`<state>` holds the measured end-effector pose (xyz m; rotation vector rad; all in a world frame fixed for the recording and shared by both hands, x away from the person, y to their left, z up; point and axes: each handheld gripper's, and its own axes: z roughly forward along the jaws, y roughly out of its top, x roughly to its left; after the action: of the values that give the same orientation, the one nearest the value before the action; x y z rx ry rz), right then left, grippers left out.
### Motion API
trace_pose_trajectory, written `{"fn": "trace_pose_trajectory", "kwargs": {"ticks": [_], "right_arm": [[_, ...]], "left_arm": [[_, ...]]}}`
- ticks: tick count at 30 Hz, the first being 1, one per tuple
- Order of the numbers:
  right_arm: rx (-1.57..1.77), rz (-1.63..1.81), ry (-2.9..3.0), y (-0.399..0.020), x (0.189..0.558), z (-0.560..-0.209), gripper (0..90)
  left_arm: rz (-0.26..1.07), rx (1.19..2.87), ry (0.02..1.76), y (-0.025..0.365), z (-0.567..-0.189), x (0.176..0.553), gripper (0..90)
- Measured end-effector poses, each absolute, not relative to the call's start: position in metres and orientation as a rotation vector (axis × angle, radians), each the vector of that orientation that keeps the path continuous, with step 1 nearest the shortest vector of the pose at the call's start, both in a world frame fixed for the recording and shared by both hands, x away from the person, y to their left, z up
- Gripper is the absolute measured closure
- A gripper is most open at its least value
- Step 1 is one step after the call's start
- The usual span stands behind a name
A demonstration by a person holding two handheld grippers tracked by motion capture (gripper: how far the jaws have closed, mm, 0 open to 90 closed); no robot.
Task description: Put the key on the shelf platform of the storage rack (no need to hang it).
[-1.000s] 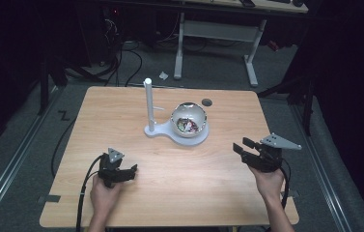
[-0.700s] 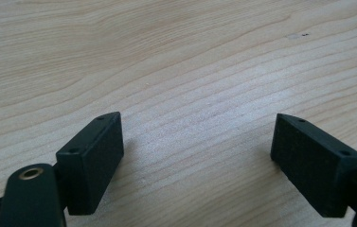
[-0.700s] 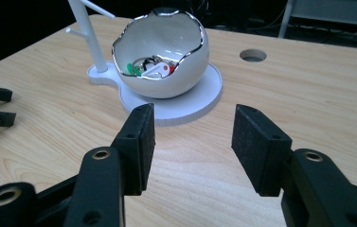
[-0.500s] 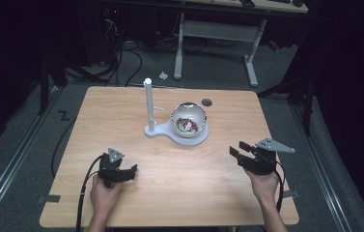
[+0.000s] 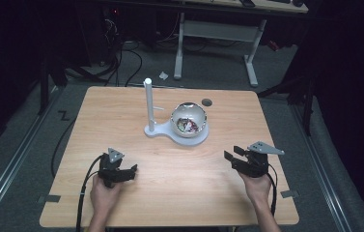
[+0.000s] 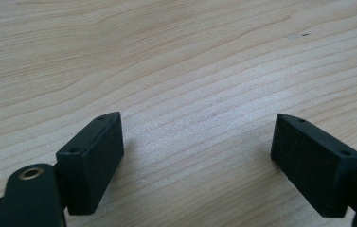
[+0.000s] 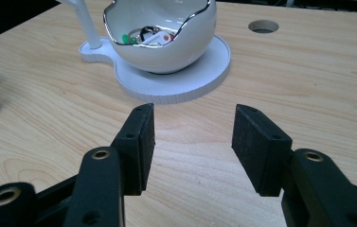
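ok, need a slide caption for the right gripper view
Right gripper, jaws open and empty, faces a white bowl of small items on its white stand.

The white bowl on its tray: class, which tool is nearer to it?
Neither clearly. The left tool sits below-left of the white bowl, the right tool below-right, at similar distances; both open and empty.

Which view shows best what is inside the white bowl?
The right gripper view: the bowl is close, with small coloured items visible inside. The high view shows it small, contents unclear. The left gripper view looks at bare table.
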<state>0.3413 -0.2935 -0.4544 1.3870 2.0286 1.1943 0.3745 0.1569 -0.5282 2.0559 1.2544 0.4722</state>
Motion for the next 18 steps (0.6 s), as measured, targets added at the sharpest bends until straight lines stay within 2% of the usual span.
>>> {"fn": "trace_pose_trajectory", "kwargs": {"ticks": [18], "right_arm": [[1.443, 1.126, 2.073, -0.287, 0.350, -0.482, 50.0]], "left_arm": [[0.472, 2.056, 1.254, 0.157, -0.528, 0.374, 18.4]]}}
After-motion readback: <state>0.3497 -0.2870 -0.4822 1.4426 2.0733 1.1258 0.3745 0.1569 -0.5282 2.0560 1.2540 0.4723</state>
